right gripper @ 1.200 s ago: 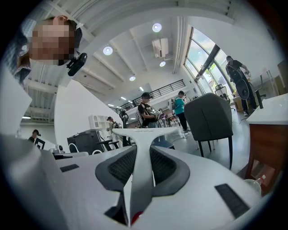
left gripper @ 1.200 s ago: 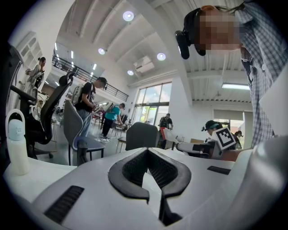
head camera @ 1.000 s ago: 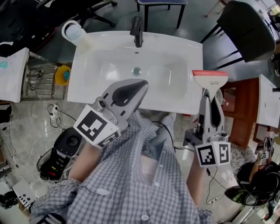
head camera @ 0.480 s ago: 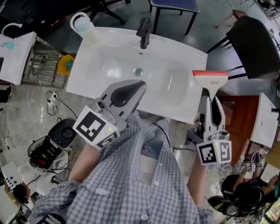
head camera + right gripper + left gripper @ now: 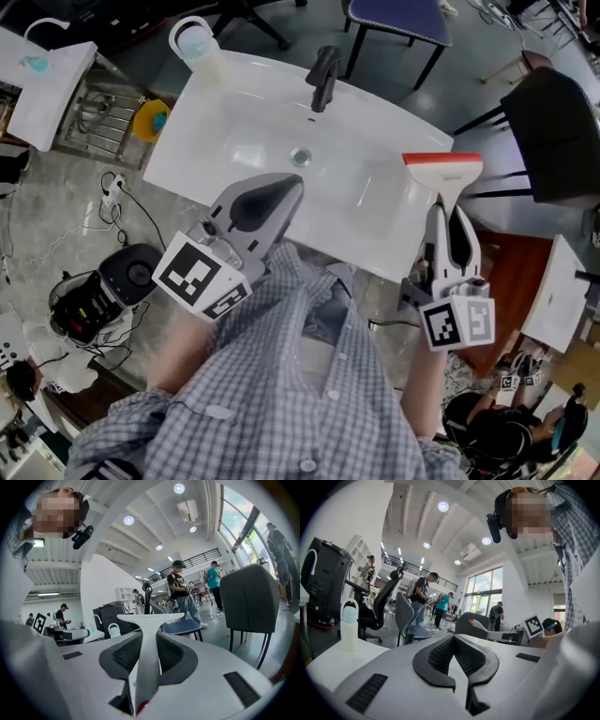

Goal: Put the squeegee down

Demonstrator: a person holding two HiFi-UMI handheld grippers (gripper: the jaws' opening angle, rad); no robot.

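Big open hall with ceiling spotlights, office chairs and people milling about, and right below is a white sink counter (image 5: 234,122) with a black tap (image 5: 323,75). A see-through handled jug (image 5: 195,42) sits on its back left corner, can't tell what's in it. The right gripper (image 5: 444,217) is clamped on the squeegee (image 5: 443,176) handle, with the red-edged blade held up over the counter's right end, and the left gripper (image 5: 284,189) is closed with nothing in it.

white washbasin (image 5: 225,112), black tap (image 5: 324,77), clear jug (image 5: 195,42) at corner
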